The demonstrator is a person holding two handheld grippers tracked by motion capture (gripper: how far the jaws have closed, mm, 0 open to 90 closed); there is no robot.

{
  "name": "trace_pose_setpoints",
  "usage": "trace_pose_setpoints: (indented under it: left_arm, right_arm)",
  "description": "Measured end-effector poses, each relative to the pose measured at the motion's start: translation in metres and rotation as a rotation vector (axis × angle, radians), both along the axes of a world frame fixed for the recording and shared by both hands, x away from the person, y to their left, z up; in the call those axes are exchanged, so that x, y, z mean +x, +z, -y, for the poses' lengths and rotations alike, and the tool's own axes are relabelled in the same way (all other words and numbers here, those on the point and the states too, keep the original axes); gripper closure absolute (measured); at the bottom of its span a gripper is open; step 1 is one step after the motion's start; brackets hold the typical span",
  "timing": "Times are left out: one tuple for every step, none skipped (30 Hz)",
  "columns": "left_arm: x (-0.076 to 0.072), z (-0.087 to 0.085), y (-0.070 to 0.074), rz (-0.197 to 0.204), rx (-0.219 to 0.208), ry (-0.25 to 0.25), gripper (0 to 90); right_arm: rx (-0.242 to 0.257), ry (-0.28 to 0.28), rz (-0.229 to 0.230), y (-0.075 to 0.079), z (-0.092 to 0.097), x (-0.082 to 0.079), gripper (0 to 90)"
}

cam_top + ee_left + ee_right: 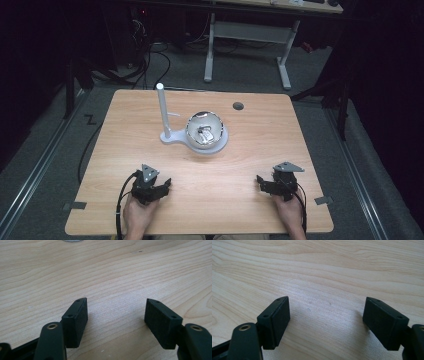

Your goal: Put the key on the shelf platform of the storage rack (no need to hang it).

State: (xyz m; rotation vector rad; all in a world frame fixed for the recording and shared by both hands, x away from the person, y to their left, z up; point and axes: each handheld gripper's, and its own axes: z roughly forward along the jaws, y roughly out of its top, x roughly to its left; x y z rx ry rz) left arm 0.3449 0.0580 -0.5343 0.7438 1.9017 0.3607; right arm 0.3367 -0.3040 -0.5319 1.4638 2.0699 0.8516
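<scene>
Both grippers rest spread and empty at the near edge, the bowl stand still out of reach.

High view: the left gripper [150, 186] and right gripper [276, 186] sit low on the worktop [240, 150], well apart from the shiny bowl [204, 130] on its white stand [170, 136] with an upright post [162, 110], far of centre. Left gripper view: fingers [76, 321] released, bare wood between them; the stand's edge [72, 240] lies at the far top. Right gripper view: fingers [275, 320] released too, holding nothing. Best to advance level, keep the fingers wide, and approach the bowl from the right, away from the post.
</scene>
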Motion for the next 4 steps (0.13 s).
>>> trace_pose_setpoints:
  left_arm:
    - [-0.0006, 0.0002, -0.0010, 0.008, 0.017, -0.008, 35.7]
    - [-0.0009, 0.0008, -0.0008, 0.007, 0.013, -0.007, 36.1]
    - [-0.0008, 0.0006, -0.0008, 0.007, 0.014, -0.007, 36.2]
    - [-0.0007, 0.0005, -0.0007, 0.006, 0.012, -0.006, 36.3]
  right_arm:
    - [0.000, -0.001, -0.001, 0.0000, 0.0000, 0.0000, 22.2]
    - [-0.001, 0.001, 0.001, -0.0001, 0.0001, 0.0001, 22.2]
    - [-0.001, 0.001, 0.001, 0.0000, 0.0001, 0.0000, 22.2]
    - [-0.001, 0.001, 0.001, 0.0000, 0.0001, 0.0001, 22.2]
